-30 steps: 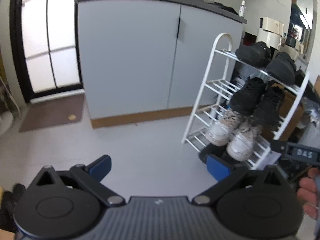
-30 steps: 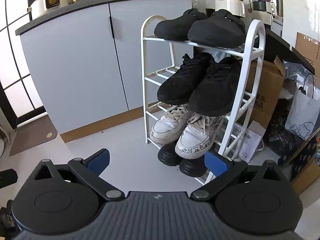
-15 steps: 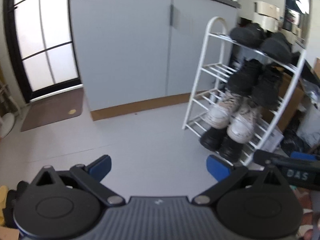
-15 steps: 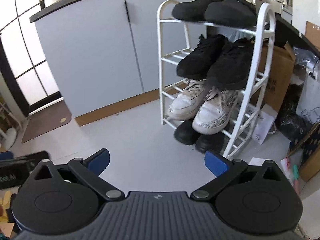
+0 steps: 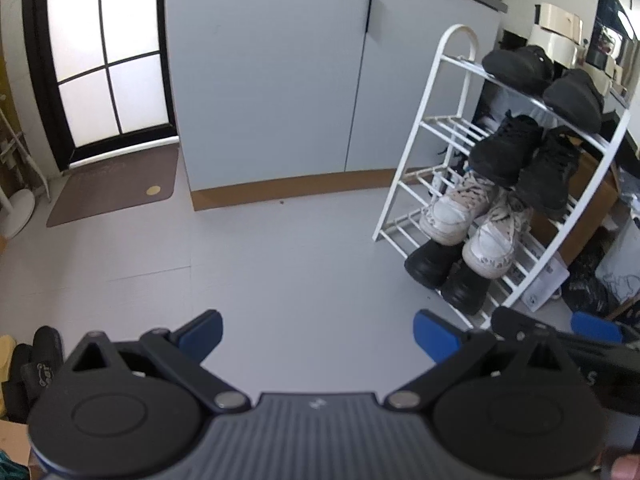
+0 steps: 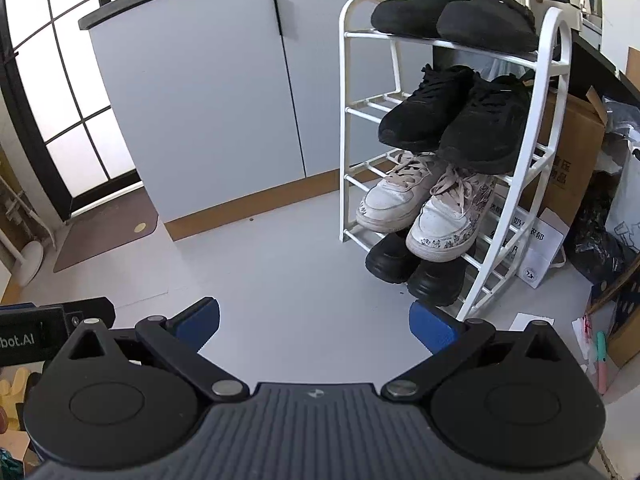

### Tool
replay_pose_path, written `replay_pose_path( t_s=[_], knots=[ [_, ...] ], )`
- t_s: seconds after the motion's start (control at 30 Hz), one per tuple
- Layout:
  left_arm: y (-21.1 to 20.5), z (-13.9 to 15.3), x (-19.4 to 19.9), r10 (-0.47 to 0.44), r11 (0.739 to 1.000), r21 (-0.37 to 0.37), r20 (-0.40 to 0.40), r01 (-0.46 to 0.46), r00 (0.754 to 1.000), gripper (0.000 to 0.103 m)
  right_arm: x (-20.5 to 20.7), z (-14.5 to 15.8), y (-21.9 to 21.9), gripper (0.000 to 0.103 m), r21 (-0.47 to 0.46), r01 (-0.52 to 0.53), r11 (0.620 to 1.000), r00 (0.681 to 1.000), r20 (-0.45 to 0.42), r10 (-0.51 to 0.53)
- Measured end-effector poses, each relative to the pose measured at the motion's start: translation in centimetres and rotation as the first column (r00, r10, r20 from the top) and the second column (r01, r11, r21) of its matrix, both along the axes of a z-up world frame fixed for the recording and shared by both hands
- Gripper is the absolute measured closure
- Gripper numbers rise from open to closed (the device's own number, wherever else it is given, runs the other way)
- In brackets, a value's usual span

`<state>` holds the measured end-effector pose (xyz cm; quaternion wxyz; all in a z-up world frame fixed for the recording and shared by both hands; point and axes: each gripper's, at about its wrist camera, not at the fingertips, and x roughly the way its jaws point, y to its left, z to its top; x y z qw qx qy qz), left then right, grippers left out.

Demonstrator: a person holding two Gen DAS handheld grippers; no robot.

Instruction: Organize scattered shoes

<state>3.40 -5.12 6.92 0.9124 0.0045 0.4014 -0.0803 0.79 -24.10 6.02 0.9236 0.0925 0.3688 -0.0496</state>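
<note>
The white wire shoe rack (image 6: 448,168) sits farther off than before — both hand-held grippers, left (image 5: 320,332) and right (image 6: 316,324), gape wide, empty.

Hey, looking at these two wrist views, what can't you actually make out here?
- Black slippers, left wrist view: cut off by the frame edge and the left gripper body.
- Bottom-shelf black shoes, right wrist view: heels hidden under the white sneakers.
- Box label: print too small.
</note>
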Motion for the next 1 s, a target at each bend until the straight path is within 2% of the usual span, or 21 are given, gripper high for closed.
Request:
replay_pose_path(
  t_s=[0.27, 0.63, 1.0],
  knots=[
    [0.37, 0.00, -0.24, -0.012, 1.000, -0.025, -0.008, 0.012, 1.000, 0.000, -0.18, -0.11, 0.44, 0.000, -0.016, -0.018, 1.000, 1.000, 0.005, 0.018],
    [0.69, 0.03, -0.19, 0.003, 0.999, -0.032, -0.005, -0.003, 1.000, 0.000, -0.02, 0.04, 0.78, 0.000, -0.014, -0.023, 1.000, 1.000, -0.002, 0.023],
    [0.23, 0.20, -0.45, -0.021, 1.000, -0.021, 0.014, 0.022, 1.000, 0.000, -0.08, -0.02, 0.57, 0.000, -0.016, -0.018, 1.000, 1.000, 0.001, 0.018]
  ],
)
